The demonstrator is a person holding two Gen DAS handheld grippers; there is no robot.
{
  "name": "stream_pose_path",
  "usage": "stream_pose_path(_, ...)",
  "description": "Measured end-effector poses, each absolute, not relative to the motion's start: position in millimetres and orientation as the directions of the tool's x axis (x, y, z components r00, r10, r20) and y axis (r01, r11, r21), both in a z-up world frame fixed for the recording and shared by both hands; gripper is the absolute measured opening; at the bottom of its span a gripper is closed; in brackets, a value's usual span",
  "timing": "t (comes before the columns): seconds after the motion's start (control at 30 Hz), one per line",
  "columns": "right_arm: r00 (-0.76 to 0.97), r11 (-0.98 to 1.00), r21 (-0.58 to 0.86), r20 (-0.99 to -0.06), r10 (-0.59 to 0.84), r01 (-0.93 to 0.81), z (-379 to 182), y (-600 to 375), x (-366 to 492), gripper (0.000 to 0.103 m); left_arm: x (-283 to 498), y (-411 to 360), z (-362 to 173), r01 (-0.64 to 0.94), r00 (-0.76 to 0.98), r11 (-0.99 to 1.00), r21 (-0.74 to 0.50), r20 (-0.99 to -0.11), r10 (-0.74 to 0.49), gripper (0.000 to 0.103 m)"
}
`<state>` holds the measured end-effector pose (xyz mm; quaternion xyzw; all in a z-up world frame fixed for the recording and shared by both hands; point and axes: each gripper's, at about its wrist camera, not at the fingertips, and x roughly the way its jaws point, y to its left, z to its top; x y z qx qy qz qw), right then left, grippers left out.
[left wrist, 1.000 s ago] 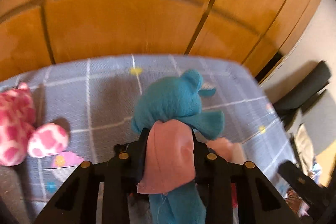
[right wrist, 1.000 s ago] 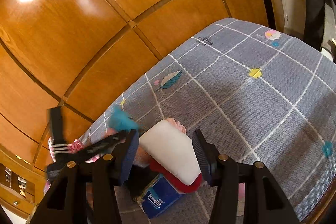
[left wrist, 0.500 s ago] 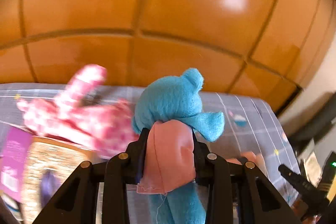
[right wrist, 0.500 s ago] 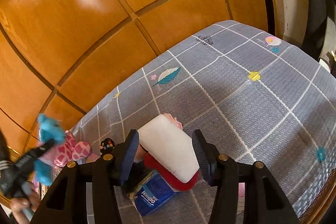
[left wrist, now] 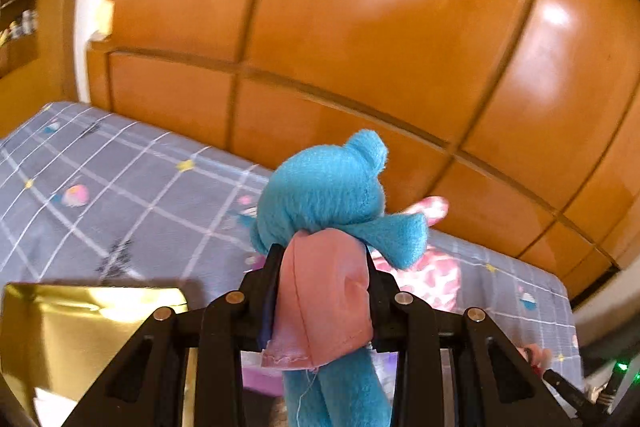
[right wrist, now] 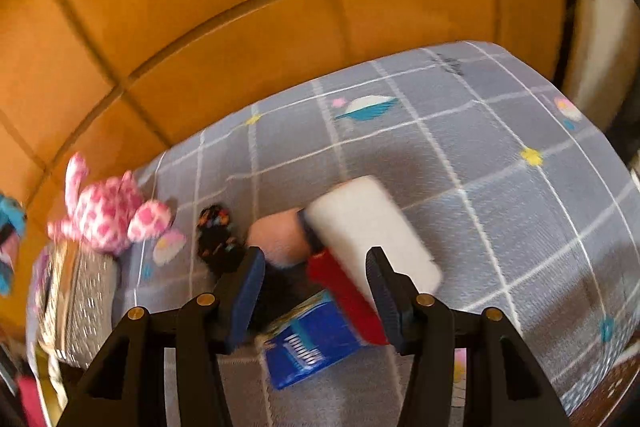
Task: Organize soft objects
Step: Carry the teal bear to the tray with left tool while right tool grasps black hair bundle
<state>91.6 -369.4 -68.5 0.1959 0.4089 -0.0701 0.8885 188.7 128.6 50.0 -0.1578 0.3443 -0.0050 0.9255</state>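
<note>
Here the left gripper (left wrist: 320, 303) pinches the blue toy (left wrist: 324, 195) above the gold box (left wrist: 80, 331); right gripper (right wrist: 316, 291) spread, empty. Next: release toy into box.

Both grippers were matte black plastic. The left gripper (left wrist: 320, 291) had two angular arms with triangular cut-outs and four brass-coloured screw heads in a row. The right gripper (right wrist: 316, 291) had the same build, and its fingers (right wrist: 248, 295) carried dark blue ribbed pads on their inner faces.
</note>
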Motion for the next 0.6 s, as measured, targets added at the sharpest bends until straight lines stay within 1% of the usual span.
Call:
stream_pose_path(0.27,0.596,0.981,0.171,-0.798,0.086,0.088,-73.5,-309.8,122.8,0.053,134.6,180.5,22.8,-0.157,0.736,0.933,-0.324,-0.668,-0.108,0.034)
stream_pose_path(0.4,0.565,0.994,0.107,-0.822,0.071,0.032,-79.0,-291.9,139.5,0.053,100.2,202.6,18.3,-0.174,0.73,0.923,-0.344,-0.674,-0.114,0.035)
stream_pose_path(0.6,0.529,0.998,0.033,-0.847,0.053,-0.047,-97.1,-263.9,166.3,0.053,50.1,240.2,16.4,-0.228,0.723,0.915,-0.333,-0.687,-0.07,0.035)
